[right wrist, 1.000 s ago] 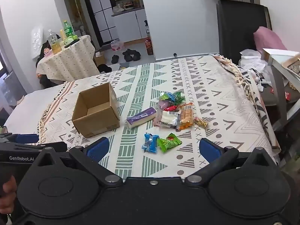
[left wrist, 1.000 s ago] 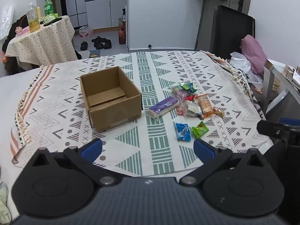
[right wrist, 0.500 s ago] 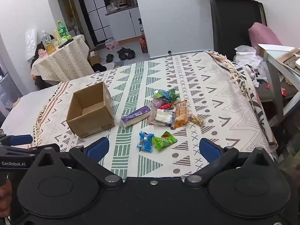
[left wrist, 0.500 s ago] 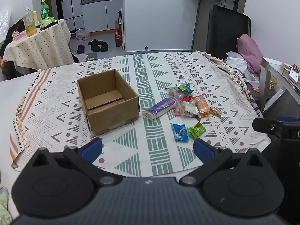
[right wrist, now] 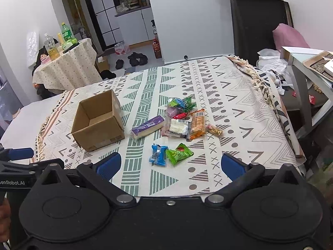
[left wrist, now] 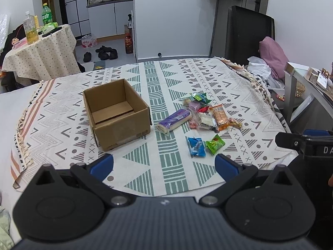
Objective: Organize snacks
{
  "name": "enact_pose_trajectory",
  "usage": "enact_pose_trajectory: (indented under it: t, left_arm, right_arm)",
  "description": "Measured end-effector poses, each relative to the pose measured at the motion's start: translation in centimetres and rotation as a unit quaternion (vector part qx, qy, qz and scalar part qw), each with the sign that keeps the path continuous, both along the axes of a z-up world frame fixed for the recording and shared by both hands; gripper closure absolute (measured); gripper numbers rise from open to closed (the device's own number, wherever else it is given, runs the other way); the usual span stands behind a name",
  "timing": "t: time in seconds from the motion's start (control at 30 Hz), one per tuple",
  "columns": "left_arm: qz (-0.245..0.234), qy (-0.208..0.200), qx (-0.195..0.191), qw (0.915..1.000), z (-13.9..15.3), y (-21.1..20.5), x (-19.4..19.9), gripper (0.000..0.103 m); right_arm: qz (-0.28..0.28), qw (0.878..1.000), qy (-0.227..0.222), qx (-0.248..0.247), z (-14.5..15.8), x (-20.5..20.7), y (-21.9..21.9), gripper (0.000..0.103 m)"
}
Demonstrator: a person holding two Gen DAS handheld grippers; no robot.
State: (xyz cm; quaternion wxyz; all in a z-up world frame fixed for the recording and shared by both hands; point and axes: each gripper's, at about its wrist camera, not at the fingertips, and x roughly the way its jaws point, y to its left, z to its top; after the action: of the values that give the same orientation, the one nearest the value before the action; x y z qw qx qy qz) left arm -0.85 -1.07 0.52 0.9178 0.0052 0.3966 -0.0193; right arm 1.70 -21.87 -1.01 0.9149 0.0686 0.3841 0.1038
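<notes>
Both the left gripper (left wrist: 163,163) and right gripper (right wrist: 169,163) hover wide apart and empty over the cloth's (left wrist: 166,179) near edge, with the snacks (left wrist: 200,114) lying loose just right of the empty box (left wrist: 116,112).

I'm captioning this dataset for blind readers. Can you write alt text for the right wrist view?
An open, empty right gripper hovers at the near edge of a patterned cloth, facing a loose pile of wrapped snacks. An open cardboard box sits left of the snacks, nothing visible inside.
</notes>
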Motion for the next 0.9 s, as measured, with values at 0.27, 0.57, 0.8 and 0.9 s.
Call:
enact_pose_trajectory:
  t: [0.27, 0.57, 0.8, 0.9]
  left_arm:
    - [-0.001, 0.002, 0.005, 1.0, 0.12, 0.09, 0.02, 0.0]
    - [-0.003, 0.003, 0.0, 1.0, 0.02, 0.36, 0.15, 0.0]
    - [-0.004, 0.004, -0.001, 1.0, -0.14, 0.25, 0.27, 0.0]
    - [-0.003, 0.004, -0.001, 1.0, -0.13, 0.23, 0.28, 0.0]
  right_arm:
    - [-0.001, 1.0, -0.004, -0.003, 0.1, -0.17, 0.02, 0.0]
    - [0.001, 1.0, -0.006, -0.006, 0.32, -0.18, 0.02, 0.0]
    - [-0.002, 1.0, -0.004, -0.01, 0.21, -0.1, 0.17, 0.0]
    - [-0.003, 1.0, -0.004, -0.011, 0.16, -0.18, 0.21, 0.0]
